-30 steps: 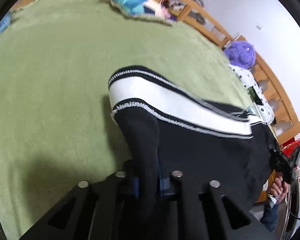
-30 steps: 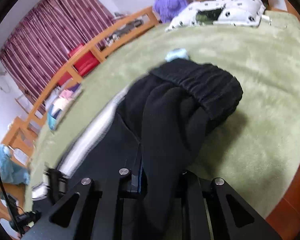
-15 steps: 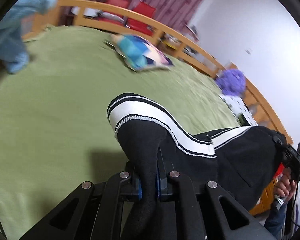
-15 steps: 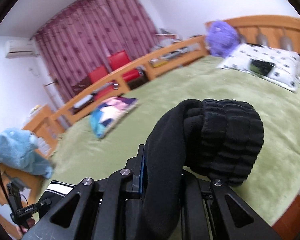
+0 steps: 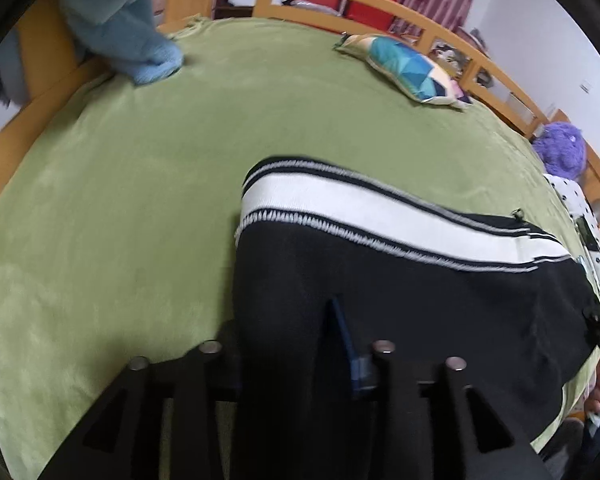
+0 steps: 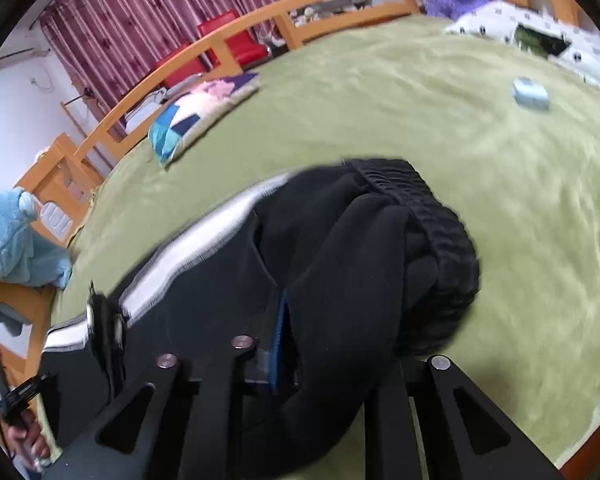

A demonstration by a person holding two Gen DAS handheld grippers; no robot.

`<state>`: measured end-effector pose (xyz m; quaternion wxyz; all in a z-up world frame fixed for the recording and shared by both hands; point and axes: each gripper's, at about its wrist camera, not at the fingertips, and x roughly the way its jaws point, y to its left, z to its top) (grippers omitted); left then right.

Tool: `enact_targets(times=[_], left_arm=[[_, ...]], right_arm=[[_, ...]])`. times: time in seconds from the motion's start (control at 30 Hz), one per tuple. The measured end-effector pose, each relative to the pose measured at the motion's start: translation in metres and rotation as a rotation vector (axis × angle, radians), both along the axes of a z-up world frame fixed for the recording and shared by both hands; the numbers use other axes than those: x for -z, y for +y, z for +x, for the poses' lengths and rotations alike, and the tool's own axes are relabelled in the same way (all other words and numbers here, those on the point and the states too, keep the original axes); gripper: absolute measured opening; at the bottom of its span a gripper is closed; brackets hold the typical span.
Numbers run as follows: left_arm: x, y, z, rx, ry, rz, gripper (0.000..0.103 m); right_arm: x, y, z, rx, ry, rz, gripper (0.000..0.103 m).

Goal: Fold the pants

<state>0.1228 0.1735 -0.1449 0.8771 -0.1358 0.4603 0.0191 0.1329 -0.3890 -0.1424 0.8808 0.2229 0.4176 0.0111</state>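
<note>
I have the black pants (image 5: 400,280) spread on the green bed cover (image 5: 120,200), lying along the near edge of the bed with the white side stripe (image 5: 380,212) facing the far rail. My left gripper (image 5: 300,344) has the leg end between its fingers, and its jaws are opening now, so the cloth looks loose there rather than pinched. My right gripper (image 6: 328,344) is clamped tight on a thick bunch of fabric just below the ribbed waistband (image 6: 440,232), which slumps in a roll over the right finger.

The pants read as soft, heavy knit: they sag, bunch and drape wherever unsupported, and nothing about them is fragile or slick. I judge they will drag on the fuzzy cover rather than slide. The best holds are doubled edges: the waistband corner and the leg hem, where the stitching gives the pads something firm to bite. A single thin layer mid-leg would just stretch.
</note>
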Motion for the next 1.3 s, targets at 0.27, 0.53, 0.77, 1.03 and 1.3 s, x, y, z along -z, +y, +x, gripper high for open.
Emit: enact_targets(times=[0.27, 0.53, 0.77, 1.03, 1.3], left_arm=[[0.017, -0.027, -0.044, 0.021, 0.014, 0.044, 0.069], [0.007, -0.030, -0.082, -0.040, -0.020, 0.031, 0.071], [-0.004, -0.023, -0.103, -0.090, -0.059, -0.013, 0.071], [-0.018, -0.033, -0.094, -0.087, -0.086, 0.012, 0.071], [-0.007, -0.031, -0.097, -0.085, -0.031, 0.052, 0.071]], right_arm=[[-0.018, 0.014, -0.027, -0.044, 0.012, -0.098, 0.041], [0.004, -0.040, -0.036, 0.069, -0.012, 0.196, 0.060], [0.043, -0.074, -0.003, 0.210, -0.062, 0.628, 0.075], [-0.047, -0.054, -0.014, 0.007, -0.330, 0.250, 0.036], [0.040, -0.081, -0.037, 0.113, 0.035, 0.171, 0.056]])
